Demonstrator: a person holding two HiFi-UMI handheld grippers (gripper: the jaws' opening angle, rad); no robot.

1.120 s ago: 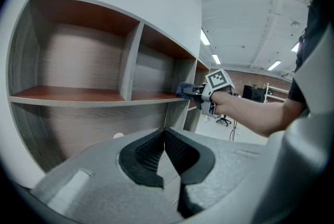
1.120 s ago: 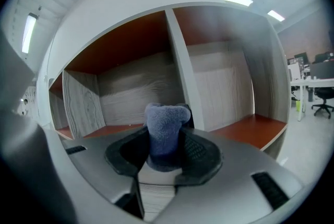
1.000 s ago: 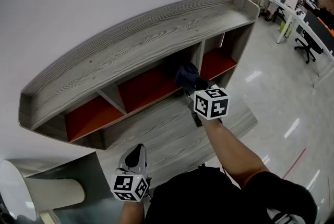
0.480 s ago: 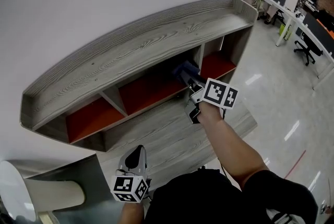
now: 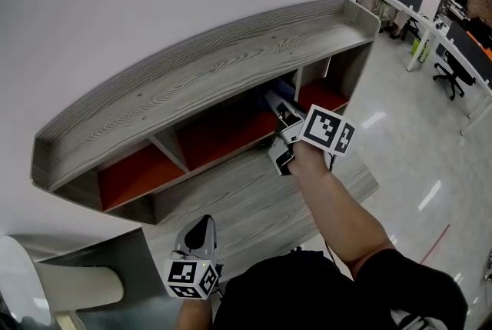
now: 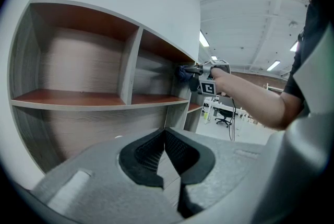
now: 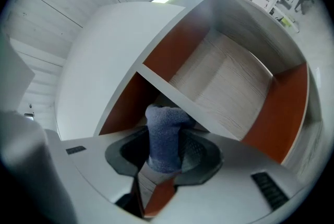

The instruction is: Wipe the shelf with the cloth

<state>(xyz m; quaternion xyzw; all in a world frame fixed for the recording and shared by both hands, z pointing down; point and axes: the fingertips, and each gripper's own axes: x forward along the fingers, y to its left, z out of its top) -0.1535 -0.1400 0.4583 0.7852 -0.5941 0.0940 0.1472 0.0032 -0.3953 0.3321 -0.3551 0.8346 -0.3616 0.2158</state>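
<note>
Both closed: left tongs (image 6: 165,139) empty; right tongs (image 7: 166,151), pinching cloth (image 7: 164,126), slid rightward along shelf (image 5: 192,82).

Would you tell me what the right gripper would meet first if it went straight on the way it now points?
Most likely the grey divider of the shelf: the blue cloth held in the right gripper sits just before its front edge, though the depth is hard to judge.

The right gripper (image 5: 280,115) reaches into the grey shelf (image 5: 192,82) by the divider right of its middle compartment, the blue cloth (image 5: 277,96) at its tip. The left gripper (image 5: 200,228) hangs near and low, well apart.
</note>
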